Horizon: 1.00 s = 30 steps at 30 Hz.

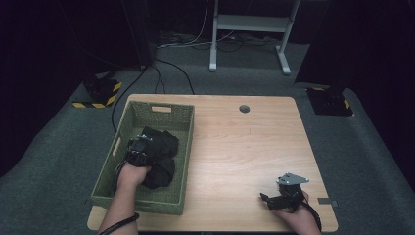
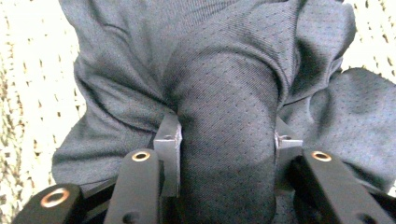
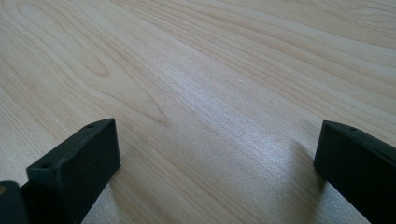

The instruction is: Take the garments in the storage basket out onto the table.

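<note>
Down in the green basket (image 1: 182, 147), the left tongs (image 2: 226, 140) pinch a fold of dark cloth (image 2: 224, 70); next, lift it out; right tongs (image 3: 217, 154) rest wide on the desk (image 3: 210, 70)

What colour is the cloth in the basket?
Dark grey-black cloth, finely dotted weave, clearest in the left gripper view.

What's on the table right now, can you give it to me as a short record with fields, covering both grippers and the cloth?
surface: wooden table
container: green woven basket, at the table's left side
contents: dark cloth, crumpled inside the basket
left gripper: in the basket, jaws shut on a bunched fold of the dark cloth
right gripper: jaws open, nothing between them, low over bare wood at the table's near right
table hole: round, near the far edge
</note>
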Each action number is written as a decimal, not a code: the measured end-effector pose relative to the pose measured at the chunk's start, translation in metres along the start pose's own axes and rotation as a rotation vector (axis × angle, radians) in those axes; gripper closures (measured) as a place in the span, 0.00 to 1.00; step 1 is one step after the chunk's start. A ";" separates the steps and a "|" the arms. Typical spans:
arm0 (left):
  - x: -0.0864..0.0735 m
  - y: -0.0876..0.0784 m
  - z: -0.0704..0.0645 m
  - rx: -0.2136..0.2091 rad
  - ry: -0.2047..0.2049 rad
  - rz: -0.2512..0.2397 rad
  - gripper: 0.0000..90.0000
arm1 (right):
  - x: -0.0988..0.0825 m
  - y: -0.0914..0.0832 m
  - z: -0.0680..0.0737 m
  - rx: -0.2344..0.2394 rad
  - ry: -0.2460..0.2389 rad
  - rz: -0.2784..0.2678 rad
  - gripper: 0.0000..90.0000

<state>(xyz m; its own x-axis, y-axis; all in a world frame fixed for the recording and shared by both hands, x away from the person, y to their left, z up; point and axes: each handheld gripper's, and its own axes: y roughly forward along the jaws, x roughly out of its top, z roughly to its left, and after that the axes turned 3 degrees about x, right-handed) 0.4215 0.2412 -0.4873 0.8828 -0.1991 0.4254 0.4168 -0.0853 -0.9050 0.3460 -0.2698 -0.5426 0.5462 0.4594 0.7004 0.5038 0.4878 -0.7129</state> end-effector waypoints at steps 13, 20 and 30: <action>0.003 -0.031 -0.002 -0.021 -0.019 -0.174 0.64 | 0.000 0.000 0.000 0.000 0.000 0.000 0.00; 0.001 -0.051 -0.007 -0.050 -0.037 -0.288 0.64 | 0.000 0.000 0.000 0.004 -0.003 0.000 0.00; -0.003 -0.068 -0.015 -0.064 -0.046 -0.414 0.64 | 0.000 0.000 0.000 0.006 -0.005 0.000 0.00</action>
<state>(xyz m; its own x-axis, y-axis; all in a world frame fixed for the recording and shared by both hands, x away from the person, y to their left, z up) 0.3867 0.2335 -0.4269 0.6530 -0.0912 0.7519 0.7254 -0.2101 -0.6555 0.3459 -0.2697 -0.5425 0.5427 0.4632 0.7007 0.5000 0.4922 -0.7126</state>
